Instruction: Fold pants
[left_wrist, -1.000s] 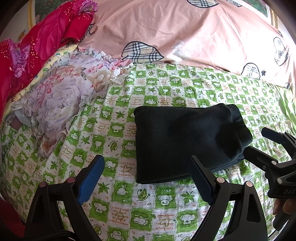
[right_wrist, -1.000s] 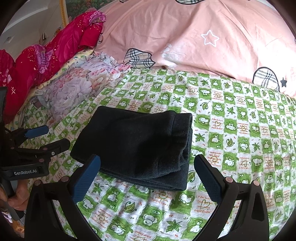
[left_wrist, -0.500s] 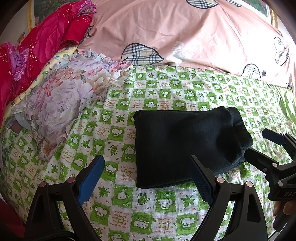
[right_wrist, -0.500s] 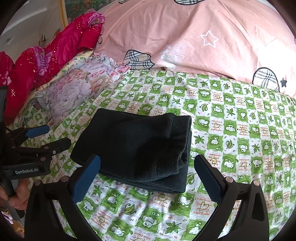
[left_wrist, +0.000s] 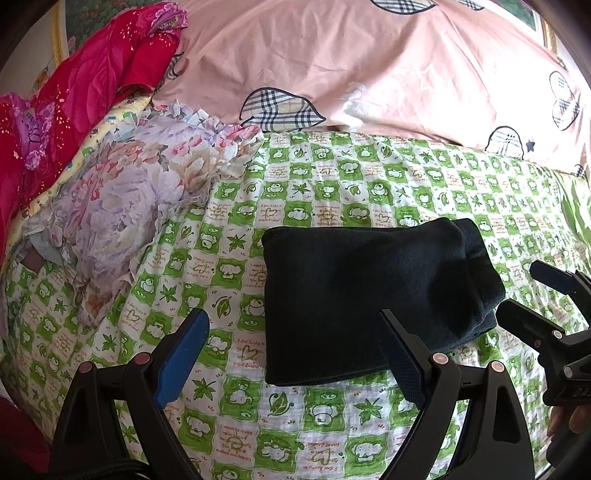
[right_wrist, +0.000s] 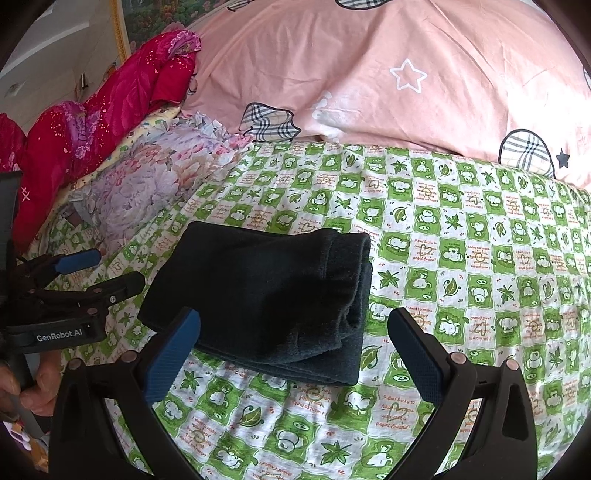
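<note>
The dark pants (left_wrist: 373, 295) lie folded into a compact stack on the green-and-white checked sheet (left_wrist: 325, 184); they also show in the right wrist view (right_wrist: 273, 299). My left gripper (left_wrist: 291, 350) is open and empty, just short of the stack's near edge. My right gripper (right_wrist: 295, 347) is open and empty, its jaws spread on either side of the stack's near corner without touching it. Each gripper shows in the other's view: the right one (left_wrist: 532, 291) right of the pants, the left one (right_wrist: 103, 269) left of them.
A large pink duvet (left_wrist: 369, 66) fills the back of the bed. A floral cloth (left_wrist: 122, 206) lies bunched at the left, with a red quilt (left_wrist: 74, 99) behind it. The sheet stretches out to the right (right_wrist: 480, 258).
Both grippers have drawn back slightly from the pants. The folded stack has not moved and both jaws stay open.
</note>
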